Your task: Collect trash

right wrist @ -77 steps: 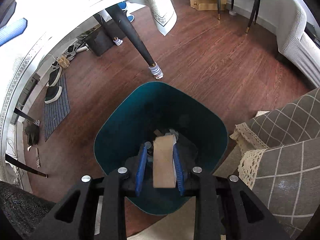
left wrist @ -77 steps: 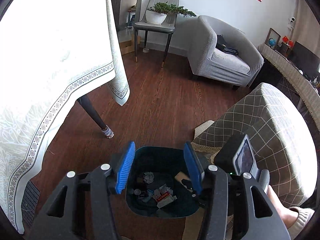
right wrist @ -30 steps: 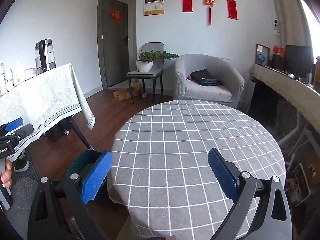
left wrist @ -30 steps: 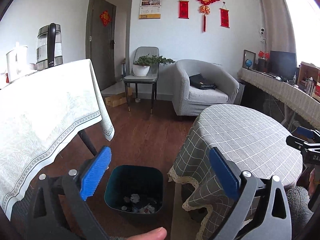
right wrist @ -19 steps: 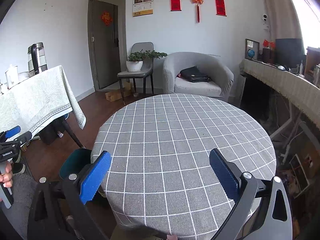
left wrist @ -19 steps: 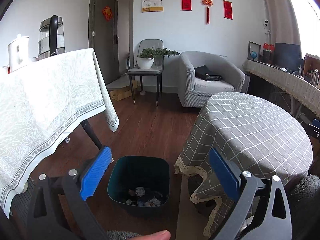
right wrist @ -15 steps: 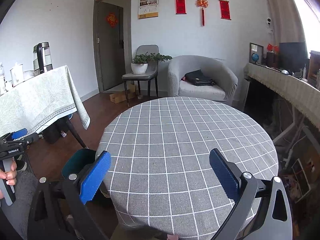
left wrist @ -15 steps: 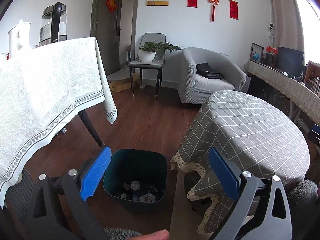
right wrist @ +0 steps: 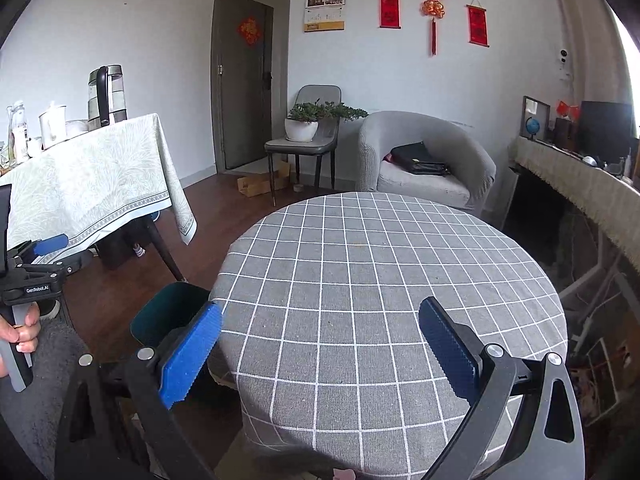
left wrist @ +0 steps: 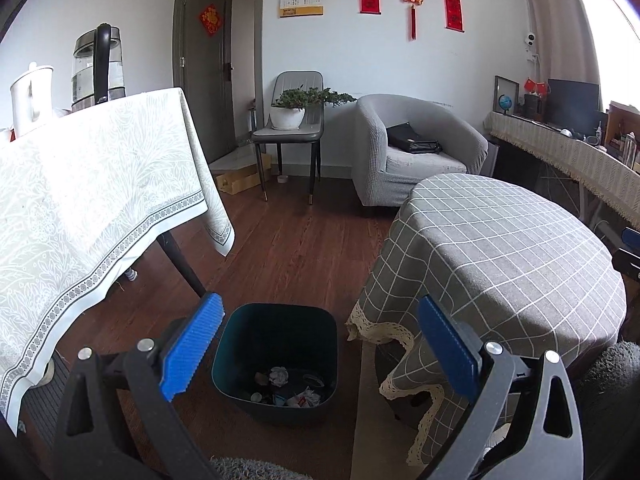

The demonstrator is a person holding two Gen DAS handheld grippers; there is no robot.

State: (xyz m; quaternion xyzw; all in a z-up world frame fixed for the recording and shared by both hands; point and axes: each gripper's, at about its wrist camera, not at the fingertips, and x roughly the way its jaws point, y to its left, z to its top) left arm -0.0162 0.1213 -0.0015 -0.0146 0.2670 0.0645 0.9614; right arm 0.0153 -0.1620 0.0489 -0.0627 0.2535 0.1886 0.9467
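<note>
A dark teal bin (left wrist: 276, 356) stands on the wood floor between two tables. Crumpled paper and wrappers (left wrist: 290, 386) lie at its bottom. My left gripper (left wrist: 316, 344) is wide open and empty, held above and in front of the bin. My right gripper (right wrist: 320, 344) is wide open and empty over the round table with the grey checked cloth (right wrist: 392, 280). The bin's rim (right wrist: 168, 312) shows at that table's left edge in the right wrist view. The left gripper also shows at the far left of the right wrist view (right wrist: 44, 256).
A table with a white patterned cloth (left wrist: 92, 200) stands left, with a kettle (left wrist: 96, 64) on it. A grey armchair (left wrist: 412, 152) and a chair with a potted plant (left wrist: 296, 116) stand at the back wall. A sideboard (left wrist: 568, 160) runs along the right.
My right gripper dropped a cardboard piece into the bin, opened and rose to above the round table. My left gripper lifted away from the bin and opened wider.
</note>
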